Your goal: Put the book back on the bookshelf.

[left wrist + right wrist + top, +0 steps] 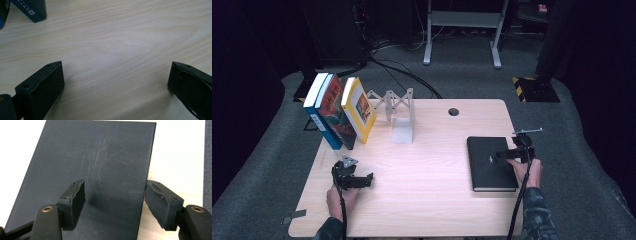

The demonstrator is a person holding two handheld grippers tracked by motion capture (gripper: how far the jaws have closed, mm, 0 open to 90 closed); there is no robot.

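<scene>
A black hardcover book lies flat near the right edge of the light wooden tabletop, its scuffed cover facing up. The right gripper, held in a person's right hand, hovers at the book's right edge with jaws spread apart, one over the cover and one just past the edge, gripping nothing. The left gripper rests low over bare wood at the front left, jaws wide apart and empty. At the back left, three books lean together beside a grey metal bookend.
</scene>
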